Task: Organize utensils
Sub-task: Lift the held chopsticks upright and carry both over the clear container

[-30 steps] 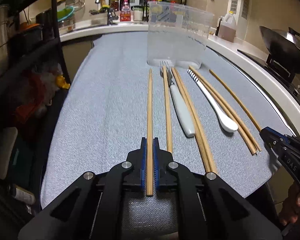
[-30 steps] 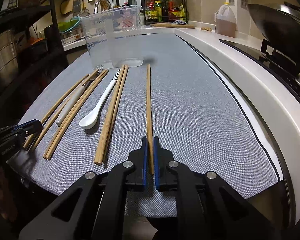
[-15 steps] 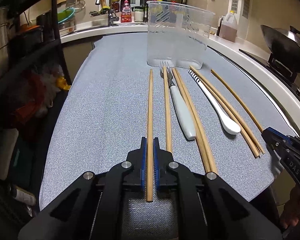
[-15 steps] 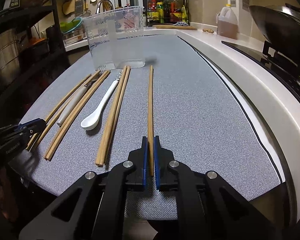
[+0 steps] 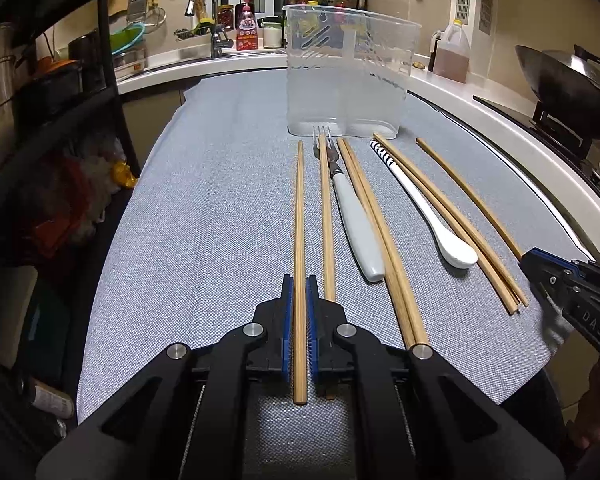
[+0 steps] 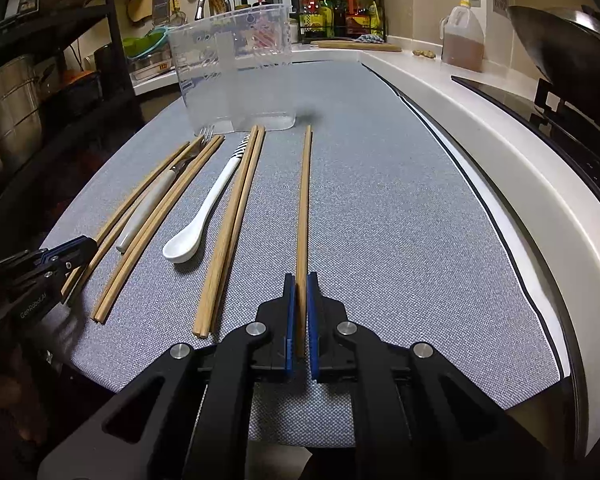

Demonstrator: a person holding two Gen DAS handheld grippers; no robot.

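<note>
My left gripper (image 5: 299, 286) is shut on the near end of a wooden chopstick (image 5: 299, 216) that points toward a clear plastic utensil holder (image 5: 346, 76). My right gripper (image 6: 299, 284) is shut on another chopstick (image 6: 303, 200), the rightmost one. Between them on the grey mat lie a single chopstick (image 5: 326, 216), a white-handled fork (image 5: 352, 216), a chopstick pair (image 5: 376, 232), a white spoon with striped handle (image 5: 420, 208) and another pair (image 5: 452, 220). The holder also shows in the right wrist view (image 6: 236, 76).
A grey mat (image 5: 220, 200) covers the counter. A white counter edge (image 6: 520, 168) curves along the right, with a wok (image 6: 572, 52) and an oil jug (image 6: 462, 40) beyond. A dark shelf rack (image 5: 40, 120) stands left. A sink (image 5: 204, 40) and bottles are at the back.
Both grippers stay shut on their chopsticks; both views have risen and tilted slightly, with the far ends of the chopsticks lifting a little toward the holder.
</note>
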